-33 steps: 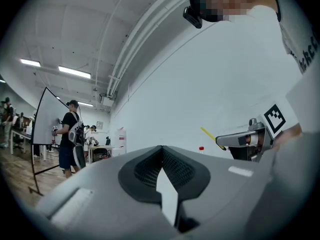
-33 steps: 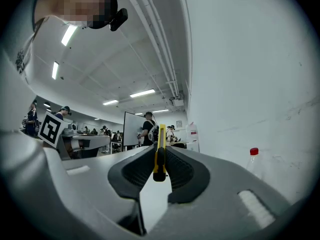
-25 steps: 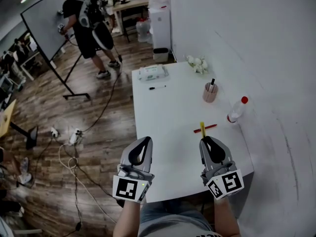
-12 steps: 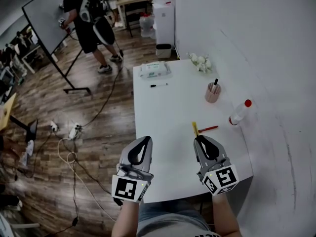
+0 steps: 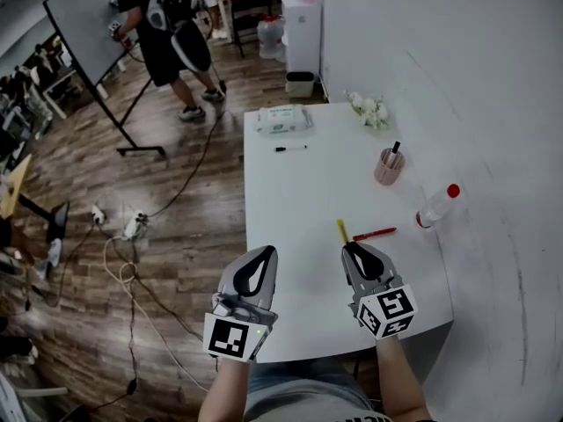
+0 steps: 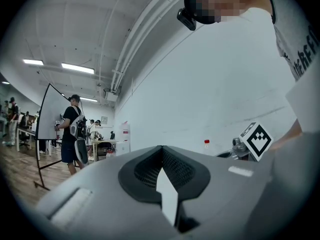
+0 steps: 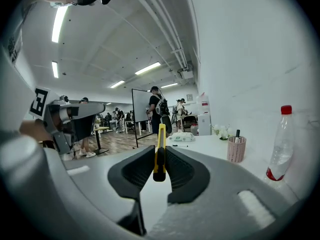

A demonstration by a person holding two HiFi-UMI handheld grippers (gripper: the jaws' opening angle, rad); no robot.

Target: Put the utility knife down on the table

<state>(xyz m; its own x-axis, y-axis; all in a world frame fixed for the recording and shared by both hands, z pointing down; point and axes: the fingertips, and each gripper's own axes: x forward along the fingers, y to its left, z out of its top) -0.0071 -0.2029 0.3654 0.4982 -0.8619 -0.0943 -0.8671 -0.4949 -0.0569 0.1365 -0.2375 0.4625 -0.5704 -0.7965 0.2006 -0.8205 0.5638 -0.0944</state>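
1. Found grey two-jaw right gripper [image 7: 160, 153] pinched shut on slim yellow-and-black utility knife [image 7: 160, 134]; held by its rear end, with most of the body sticking forward past the pads.
2. Found grey two-jaw left gripper [image 6: 162, 159] closed tip to tip with nothing between; parked over the near table edge, apart from the knife.
3. Placed knife, by appearance, in the air over the near part of the white rectangular table [image 5: 299, 192], not yet resting on it; cannot tell whether the blade is out.
4. Risk, drop: opening from height would let the long front end pitch down first, then bounce or skid; better to lower until flat before parting the jaws.
5. Risk, collision: thin red pen [image 5: 374, 234] lying just beyond and right of the knife tip; reaching forward while lowering could nudge it.
6. Judged clear plastic bottle with red cap [image 5: 437, 206] and pink perforated pen cup [image 5: 388, 167] too far off to matter.
7. Risk, edge: setting down too near the person could leave the knife overhanging and tip it to the floor.
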